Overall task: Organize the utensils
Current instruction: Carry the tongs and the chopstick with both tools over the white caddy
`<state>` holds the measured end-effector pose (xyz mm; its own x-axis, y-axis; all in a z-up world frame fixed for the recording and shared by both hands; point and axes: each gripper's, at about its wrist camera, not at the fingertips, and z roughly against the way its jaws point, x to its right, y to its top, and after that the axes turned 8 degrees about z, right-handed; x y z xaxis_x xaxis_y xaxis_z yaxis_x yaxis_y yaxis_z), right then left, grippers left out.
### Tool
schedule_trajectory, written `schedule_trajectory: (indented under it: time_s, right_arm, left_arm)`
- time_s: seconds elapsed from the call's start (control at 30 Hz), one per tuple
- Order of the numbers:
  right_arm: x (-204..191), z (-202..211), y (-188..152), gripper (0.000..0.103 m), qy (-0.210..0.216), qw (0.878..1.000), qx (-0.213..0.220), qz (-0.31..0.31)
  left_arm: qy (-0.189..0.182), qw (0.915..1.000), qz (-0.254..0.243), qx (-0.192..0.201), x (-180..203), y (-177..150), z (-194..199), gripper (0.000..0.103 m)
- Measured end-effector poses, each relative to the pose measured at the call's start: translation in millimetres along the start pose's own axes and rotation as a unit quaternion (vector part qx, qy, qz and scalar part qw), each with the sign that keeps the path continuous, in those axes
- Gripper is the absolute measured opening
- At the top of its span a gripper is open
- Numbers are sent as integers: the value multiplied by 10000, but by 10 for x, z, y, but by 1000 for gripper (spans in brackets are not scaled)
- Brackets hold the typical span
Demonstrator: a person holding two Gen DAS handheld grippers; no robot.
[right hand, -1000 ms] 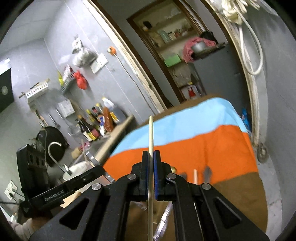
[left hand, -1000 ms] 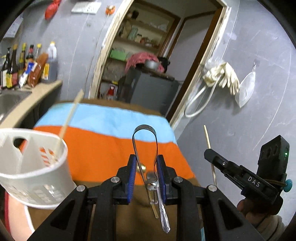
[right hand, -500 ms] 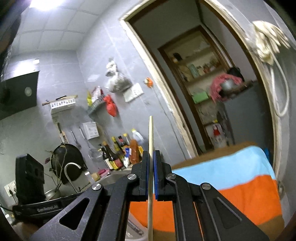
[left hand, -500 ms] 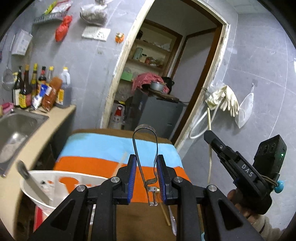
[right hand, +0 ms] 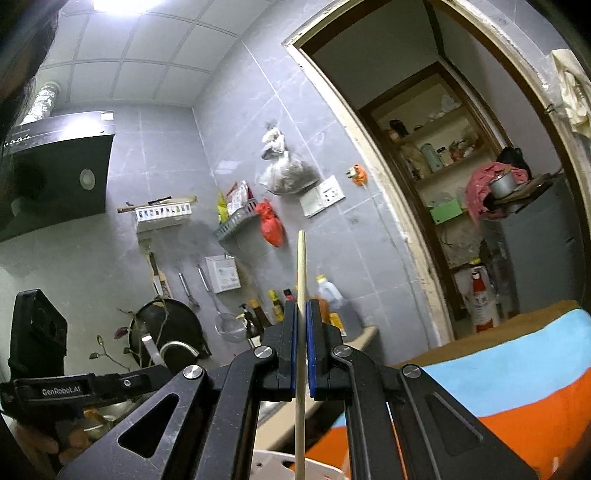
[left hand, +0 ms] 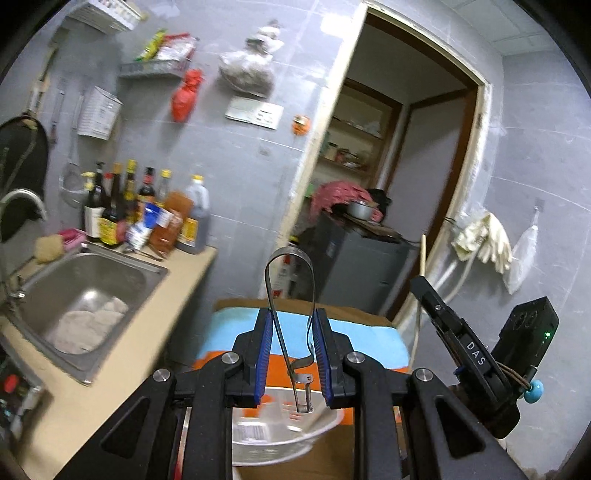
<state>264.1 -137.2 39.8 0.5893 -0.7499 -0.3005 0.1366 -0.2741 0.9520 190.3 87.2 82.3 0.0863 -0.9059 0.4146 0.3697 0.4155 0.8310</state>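
Left claw (left hand: 291, 354) is clamped on a pair of metal tongs (left hand: 291, 314), loop end pointing up and away, with the blurry white utensil basket (left hand: 280, 439) right underneath it. Right claw (right hand: 302, 350) is squeezed tight on a single wooden chopstick (right hand: 301, 332) standing upright between the blue pads, its lower end dropping toward the basket rim at the bottom edge. Both are up over the striped cloth (right hand: 517, 387) on the surface, next to the sink (left hand: 81, 291).

Ahead of me grey tiled walls (left hand: 240, 158) frame a doorway (left hand: 424, 147); to my side a steel sink (left hand: 85, 284) sits below bottles (left hand: 122, 206), under a bright ceiling light (right hand: 122, 5).
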Motion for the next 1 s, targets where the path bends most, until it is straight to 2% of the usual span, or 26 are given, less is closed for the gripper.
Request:
schedule_trajectory:
  time_s: [0.1, 0.33, 0.5, 0.73, 1.0]
  right_arm:
    - [-55, -141, -118, 4, -22, 10000, 60, -72]
    - [-99, -356, -410, 4, -187, 9996, 144, -129]
    - [-91, -431, -569, 4, -314, 9992, 126, -191]
    - [-52, -478, -701, 4, -663, 9976, 51, -198]
    - [10, -472, -819, 4, -798, 9962, -16, -344]
  left_arm:
    - [303, 9995, -49, 47, -185, 13, 30, 21]
    - [755, 9971, 56, -86, -548, -116, -60, 21]
    - [824, 9962, 183, -205, -667, -258, -213, 21]
    - [906, 9954, 30, -296, -640, -398, -388, 21]
    - [963, 9940, -140, -503, -578, -519, -530, 21]
